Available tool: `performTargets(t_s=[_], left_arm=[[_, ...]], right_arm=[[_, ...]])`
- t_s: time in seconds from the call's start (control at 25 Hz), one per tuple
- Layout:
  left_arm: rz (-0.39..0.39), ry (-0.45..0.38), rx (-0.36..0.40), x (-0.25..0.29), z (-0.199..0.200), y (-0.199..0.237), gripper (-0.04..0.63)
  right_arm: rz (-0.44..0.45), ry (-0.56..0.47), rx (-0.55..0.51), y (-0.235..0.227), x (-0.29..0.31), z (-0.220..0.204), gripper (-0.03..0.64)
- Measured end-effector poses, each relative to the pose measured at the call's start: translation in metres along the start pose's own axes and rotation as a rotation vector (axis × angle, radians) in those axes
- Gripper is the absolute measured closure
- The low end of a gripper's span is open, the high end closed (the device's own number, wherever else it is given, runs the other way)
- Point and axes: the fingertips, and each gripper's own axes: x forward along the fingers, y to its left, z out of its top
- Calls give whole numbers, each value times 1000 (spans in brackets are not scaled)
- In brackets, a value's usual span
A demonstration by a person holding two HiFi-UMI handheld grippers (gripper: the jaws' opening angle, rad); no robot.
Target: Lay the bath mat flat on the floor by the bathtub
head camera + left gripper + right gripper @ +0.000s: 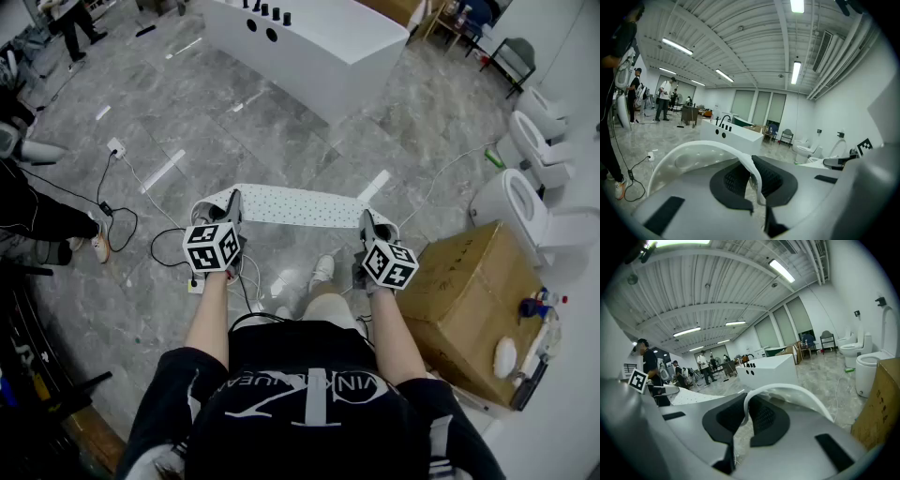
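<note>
The white dotted bath mat [295,205] hangs stretched in the air between my two grippers, above the grey floor. My left gripper [232,202] is shut on the mat's left end; in the left gripper view the mat's edge [754,176] is pinched between the dark pads and curls up to the left. My right gripper [367,222] is shut on the mat's right end, where the white mat edge [743,411] arches out of the jaws. The white bathtub [309,42] stands further ahead, well beyond the mat.
A cardboard box [473,300] sits close on my right, with toilets [525,202] behind it. A power strip and cables [117,150] lie on the floor to the left. People [75,23] stand at the left and far left.
</note>
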Motion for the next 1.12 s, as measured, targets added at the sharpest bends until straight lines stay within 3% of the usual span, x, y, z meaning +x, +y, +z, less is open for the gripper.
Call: performTargets(t_s=[0.28,0.64,1.12], left_arm=[[18,29,23,51,2,-8,574],[50,78,-17,137,8,-16,572],[56,132,-16,250,31,-36,574]], right_arm=[[-8,29,4,-35,38,10,584],[-21,67,43,-87,101,41,584],[-30,117,42,-154,178,82,584]])
